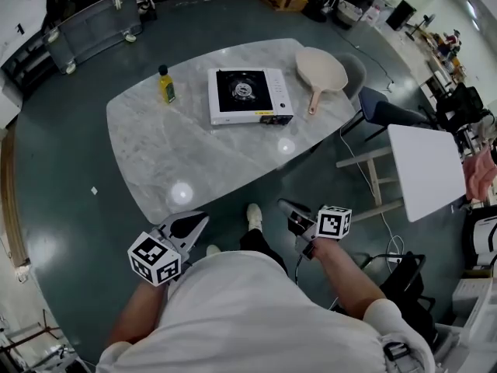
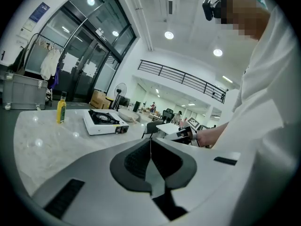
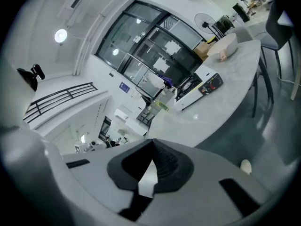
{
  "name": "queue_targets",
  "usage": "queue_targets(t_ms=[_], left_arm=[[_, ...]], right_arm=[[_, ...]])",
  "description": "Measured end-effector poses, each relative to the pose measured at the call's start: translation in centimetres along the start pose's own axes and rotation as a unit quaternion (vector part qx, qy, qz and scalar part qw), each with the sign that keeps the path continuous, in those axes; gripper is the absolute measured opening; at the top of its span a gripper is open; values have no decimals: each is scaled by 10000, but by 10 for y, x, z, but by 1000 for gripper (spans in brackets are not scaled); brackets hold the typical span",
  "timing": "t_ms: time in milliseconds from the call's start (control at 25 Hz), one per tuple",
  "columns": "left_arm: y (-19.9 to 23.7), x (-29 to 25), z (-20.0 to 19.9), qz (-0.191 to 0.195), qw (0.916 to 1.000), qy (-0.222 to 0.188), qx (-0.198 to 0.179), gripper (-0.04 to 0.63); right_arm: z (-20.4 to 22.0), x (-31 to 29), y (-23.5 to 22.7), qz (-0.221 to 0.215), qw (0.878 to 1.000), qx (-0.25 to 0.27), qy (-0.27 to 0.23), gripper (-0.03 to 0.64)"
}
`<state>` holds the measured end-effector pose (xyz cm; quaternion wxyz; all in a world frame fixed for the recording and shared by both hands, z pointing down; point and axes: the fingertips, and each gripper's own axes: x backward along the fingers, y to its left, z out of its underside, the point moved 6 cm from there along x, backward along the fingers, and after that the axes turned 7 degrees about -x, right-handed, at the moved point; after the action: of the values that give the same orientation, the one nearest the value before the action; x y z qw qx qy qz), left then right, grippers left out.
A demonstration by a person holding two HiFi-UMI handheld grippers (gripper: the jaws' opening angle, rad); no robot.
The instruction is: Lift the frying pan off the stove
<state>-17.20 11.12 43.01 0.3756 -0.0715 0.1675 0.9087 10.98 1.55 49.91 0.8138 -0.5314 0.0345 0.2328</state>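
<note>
A pale marble counter carries a white stove near its middle. A yellow bottle stands to its left, and a beige pan lies just right of it, apart.

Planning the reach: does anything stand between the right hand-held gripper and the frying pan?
Nothing visible does. The frying pan lies right of the stove; only bare table and floor separate it from the shut right hand-held gripper.

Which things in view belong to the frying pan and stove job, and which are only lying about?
Job: frying pan, on the table beside the stove; left claw and right claw, both shut, empty.
Lying about: oil bottle; chair; white side table.
</note>
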Motion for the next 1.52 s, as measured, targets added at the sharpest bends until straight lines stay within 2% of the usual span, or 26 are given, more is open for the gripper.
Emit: queue_targets(t_ms=[120,280,560,1080,1520], left_arm=[[-6,9,4,10,10000,-60,-26,20],[-10,24,6,-82,9999,-138,-43,20],[-18,43,16,-196,9997,-162,8,20],[-24,61,25,-376,9991,-170,97,20],[-27,48,24,-300,9995,-93,77,20]], right_arm=[[22,-3,22,-107,9998,49,183,5],[43,-8,40,-111,9982,387,442,5],[57,-13,53,-115,9959,707,560,5],[66,-24,72,-229,9896,1174,794,5],[63,-21,70,-255,9886,1251,801,5]])
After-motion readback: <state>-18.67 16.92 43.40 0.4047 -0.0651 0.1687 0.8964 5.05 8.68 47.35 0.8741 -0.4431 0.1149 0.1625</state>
